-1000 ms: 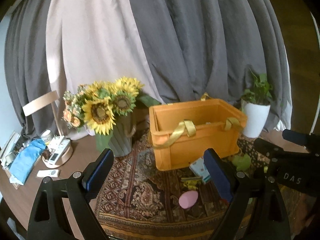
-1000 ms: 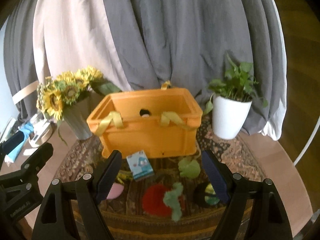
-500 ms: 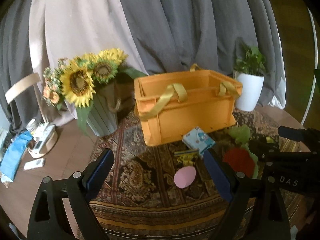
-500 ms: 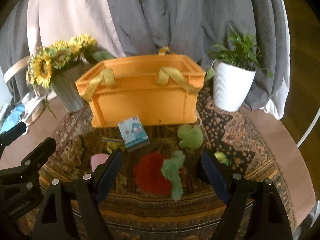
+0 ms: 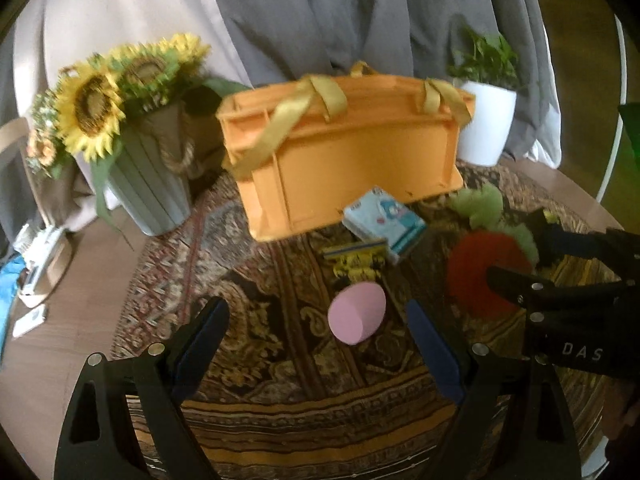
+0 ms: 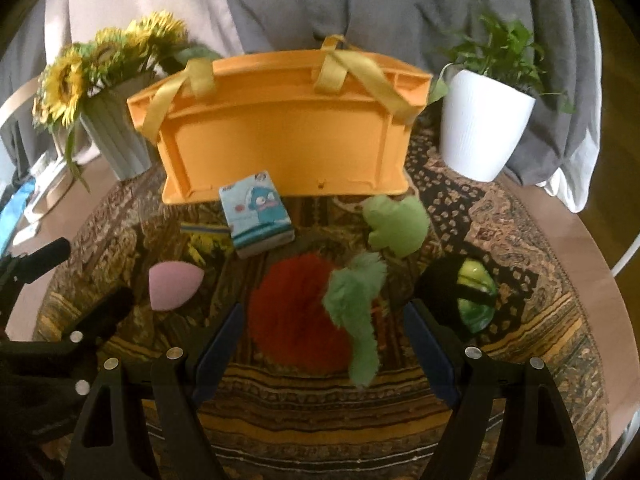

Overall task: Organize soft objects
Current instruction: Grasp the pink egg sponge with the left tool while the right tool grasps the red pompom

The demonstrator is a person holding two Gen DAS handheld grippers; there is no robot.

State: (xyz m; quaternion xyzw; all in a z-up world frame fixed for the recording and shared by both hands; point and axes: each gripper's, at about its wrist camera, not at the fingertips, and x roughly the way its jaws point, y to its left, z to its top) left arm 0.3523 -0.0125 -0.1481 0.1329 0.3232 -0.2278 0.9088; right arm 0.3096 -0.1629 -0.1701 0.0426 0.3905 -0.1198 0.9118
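Grey curtains hang behind a round table spread with a patterned rug (image 6: 520, 216), soft things scattered before an orange crate (image 6: 280, 120).

Largest of them, the red plush with green fuzzy top (image 6: 304, 312) lies between the spread jaws of the right gripper (image 6: 324, 356), which holds nothing. The smaller pink egg-shaped sponge (image 5: 357, 318) sits just ahead of the left gripper (image 5: 320, 356), its jaws likewise wide and empty.
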